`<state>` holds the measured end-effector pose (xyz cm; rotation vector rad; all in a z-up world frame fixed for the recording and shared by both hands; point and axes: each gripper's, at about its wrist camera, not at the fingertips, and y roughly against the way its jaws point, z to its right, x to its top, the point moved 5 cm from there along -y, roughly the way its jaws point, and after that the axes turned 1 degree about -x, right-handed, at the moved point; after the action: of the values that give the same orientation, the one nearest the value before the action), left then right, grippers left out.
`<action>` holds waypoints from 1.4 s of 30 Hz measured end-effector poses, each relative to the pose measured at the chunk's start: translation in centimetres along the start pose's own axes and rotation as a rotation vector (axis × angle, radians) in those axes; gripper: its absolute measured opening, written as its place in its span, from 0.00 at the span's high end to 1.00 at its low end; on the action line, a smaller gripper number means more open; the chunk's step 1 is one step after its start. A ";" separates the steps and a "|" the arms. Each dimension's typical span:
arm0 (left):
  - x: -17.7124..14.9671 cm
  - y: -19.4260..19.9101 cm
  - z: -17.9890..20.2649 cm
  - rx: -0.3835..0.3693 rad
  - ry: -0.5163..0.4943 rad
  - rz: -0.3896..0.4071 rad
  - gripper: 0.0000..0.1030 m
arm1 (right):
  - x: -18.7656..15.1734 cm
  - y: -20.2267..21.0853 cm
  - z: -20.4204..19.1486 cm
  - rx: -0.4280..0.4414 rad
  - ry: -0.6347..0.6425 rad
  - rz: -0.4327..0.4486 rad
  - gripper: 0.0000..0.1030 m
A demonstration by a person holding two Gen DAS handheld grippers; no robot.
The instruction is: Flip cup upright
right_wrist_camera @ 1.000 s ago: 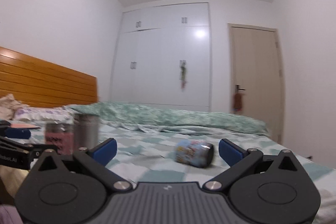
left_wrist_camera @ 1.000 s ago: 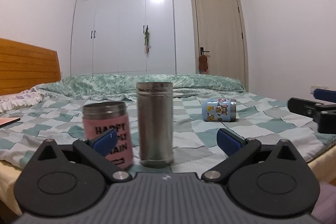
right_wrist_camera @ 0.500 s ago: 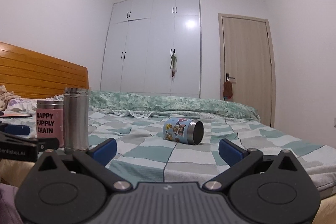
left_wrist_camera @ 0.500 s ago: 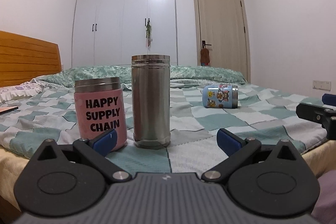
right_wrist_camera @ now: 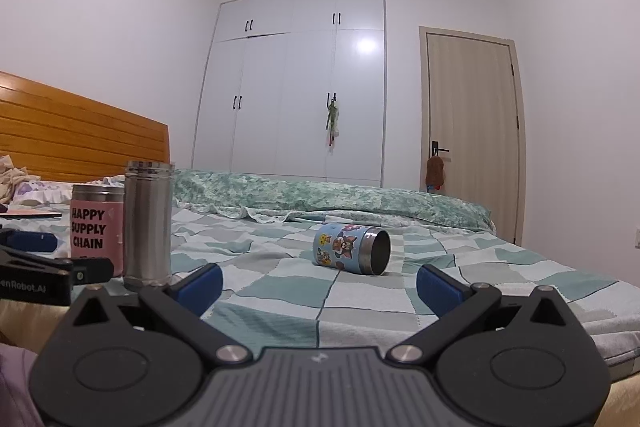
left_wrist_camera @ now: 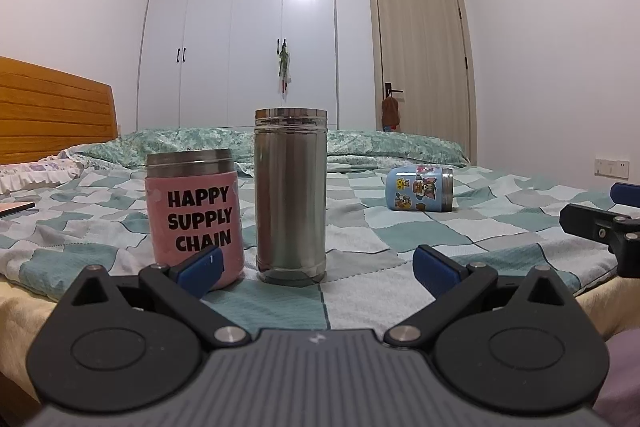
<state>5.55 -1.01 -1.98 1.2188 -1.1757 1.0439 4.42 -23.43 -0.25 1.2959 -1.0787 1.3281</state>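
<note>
Cup (right_wrist_camera: pixel 351 248), blue with cartoon print, lies on its side on the checked bedspread (right_wrist_camera: pixel 360 297), open steel rim toward the right, well apart from the upright steel flask (right_wrist_camera: pixel 148 225) and pink mug (right_wrist_camera: pixel 97 229). Recommended approach: advance the right gripper (right_wrist_camera: pixel 319 285), straddle the cup body across its width, close firmly, then rotate until the rim faces up. Soft bedding may let the cup roll. Right gripper is low, level, fingers spread and empty. Left gripper (left_wrist_camera: pixel 316 269) faces the flask, likewise spread and empty.
</note>
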 end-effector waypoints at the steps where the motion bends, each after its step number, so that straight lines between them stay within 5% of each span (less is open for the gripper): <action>1: 0.0 0.0 0.0 0.000 0.000 0.001 0.00 | 0.0 0.1 0.0 0.000 0.002 0.001 0.00; 42: 0.0 0.1 -0.1 -0.002 0.003 0.005 0.00 | 0.1 0.3 -0.2 0.005 0.013 0.004 0.00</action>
<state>5.44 -0.94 -1.96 1.2133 -1.1775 1.0477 4.08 -23.27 -0.20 1.2876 -1.0697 1.3411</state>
